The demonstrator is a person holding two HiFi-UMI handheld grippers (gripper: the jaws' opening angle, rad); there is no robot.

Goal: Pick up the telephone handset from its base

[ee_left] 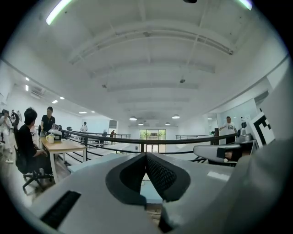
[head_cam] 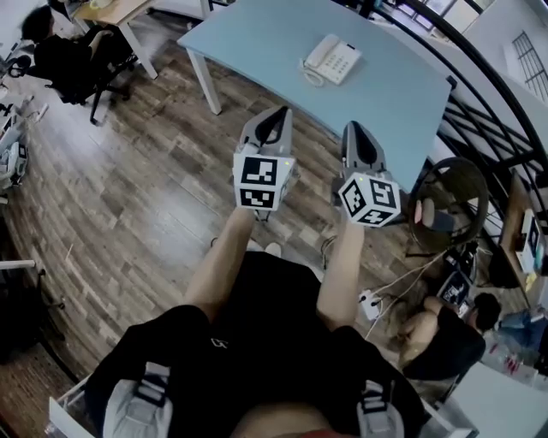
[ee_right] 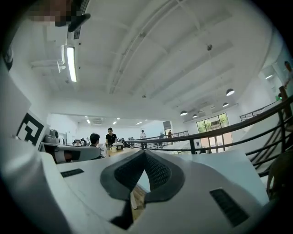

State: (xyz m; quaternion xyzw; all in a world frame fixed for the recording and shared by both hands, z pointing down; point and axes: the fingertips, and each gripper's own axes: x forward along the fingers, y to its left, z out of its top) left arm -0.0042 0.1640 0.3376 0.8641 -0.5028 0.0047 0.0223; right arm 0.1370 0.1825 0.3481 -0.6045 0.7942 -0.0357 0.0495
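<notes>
A white telephone (head_cam: 330,60) sits on the light blue table (head_cam: 257,43), its handset (head_cam: 319,51) lying in the base. My two grippers are held level, side by side over the wooden floor, short of the table's near edge and well back from the phone. The left gripper (head_cam: 277,114) has its jaws together with nothing between them, and its dark pads (ee_left: 158,176) meet at the tip. The right gripper (head_cam: 353,128) is shut and empty too, its pads (ee_right: 155,173) touching. The phone shows in neither gripper view.
A black railing (head_cam: 479,94) runs behind and to the right of the table. A round black chair (head_cam: 449,201) and a person seated on the floor (head_cam: 445,329) are at the right. An office chair (head_cam: 81,64) and a wooden desk (head_cam: 111,10) stand at upper left.
</notes>
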